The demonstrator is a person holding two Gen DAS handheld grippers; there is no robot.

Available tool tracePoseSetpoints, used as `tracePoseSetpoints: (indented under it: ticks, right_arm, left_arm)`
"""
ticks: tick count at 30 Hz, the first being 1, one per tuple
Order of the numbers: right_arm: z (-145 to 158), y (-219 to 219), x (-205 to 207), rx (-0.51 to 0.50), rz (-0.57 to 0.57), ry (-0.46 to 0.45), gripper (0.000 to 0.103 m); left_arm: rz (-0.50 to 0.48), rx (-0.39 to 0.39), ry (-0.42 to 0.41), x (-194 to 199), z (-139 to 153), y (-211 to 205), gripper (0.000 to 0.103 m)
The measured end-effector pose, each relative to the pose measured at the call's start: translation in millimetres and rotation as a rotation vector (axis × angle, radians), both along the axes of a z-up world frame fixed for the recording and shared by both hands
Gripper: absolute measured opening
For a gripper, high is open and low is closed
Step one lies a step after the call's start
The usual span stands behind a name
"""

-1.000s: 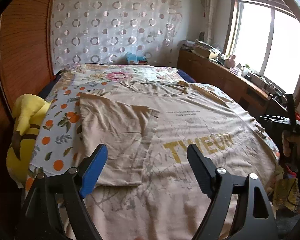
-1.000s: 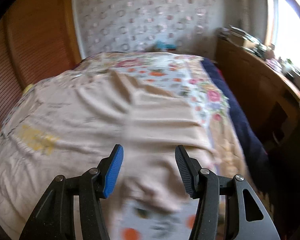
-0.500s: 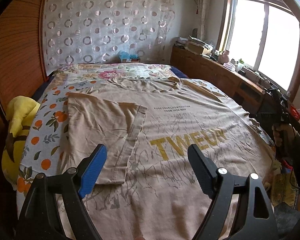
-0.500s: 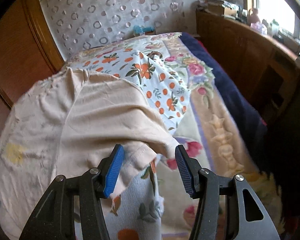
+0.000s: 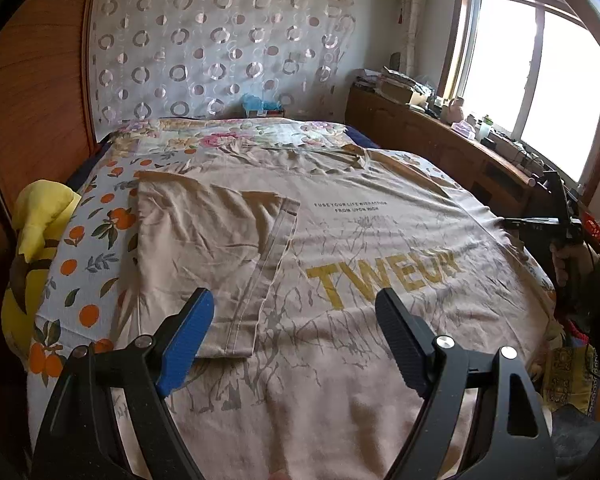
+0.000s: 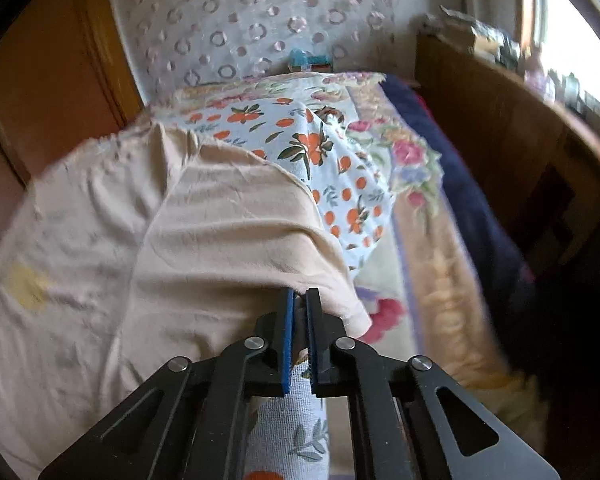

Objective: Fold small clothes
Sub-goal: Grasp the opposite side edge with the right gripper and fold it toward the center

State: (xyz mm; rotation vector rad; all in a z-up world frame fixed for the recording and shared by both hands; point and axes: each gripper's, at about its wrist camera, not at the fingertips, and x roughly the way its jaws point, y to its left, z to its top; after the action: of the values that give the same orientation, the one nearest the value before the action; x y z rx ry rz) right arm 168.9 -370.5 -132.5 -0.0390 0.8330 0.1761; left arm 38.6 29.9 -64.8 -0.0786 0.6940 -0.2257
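Right gripper (image 6: 298, 300) now pressed together on the right sleeve edge (image 6: 332, 292) of the beige T-shirt (image 5: 380, 248), half a second ago still spread. Left gripper (image 5: 296, 336) spread above the shirt, flat on the bed (image 5: 84, 248). Second sleeve fold probably next.

The beige T-shirt (image 5: 380, 264) lies flat on the bed, yellow letters facing up. Its left sleeve (image 5: 204, 252) is folded inward over the chest.
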Motion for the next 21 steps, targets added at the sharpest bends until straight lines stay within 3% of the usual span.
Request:
tracePoseSetpoints:
  ticks: [3,8,13,16,21]
  right_arm:
    - [7.2,10.3,-3.1,-0.060,0.004,-0.036,0.003]
    - [35.2,33.7,-14.6,-0.053,0.044,-0.143,0.003]
    - [56.4,81.6,-32.0,-0.047,0.168,-0.201,0.003]
    - [52.6,110.8,-40.1,-0.035,0.243,-0.194,0.003]
    - [21.6,153.6,-43.1,-0.004,0.343,-0.116,0.003]
  left_arm:
    - [0.001,0.000,0.000,-0.3,-0.6,0.0,0.083]
    - [0.000,-0.001,0.000,-0.3,-0.2,0.2,0.083]
    - [-0.001,-0.001,0.000,-0.6,-0.3,0.2,0.083]
    - [-0.001,-0.001,0.000,-0.7,-0.2,0.2,0.083]
    - [0.000,-0.001,-0.001,-1.0,-0.1,0.2,0.083]
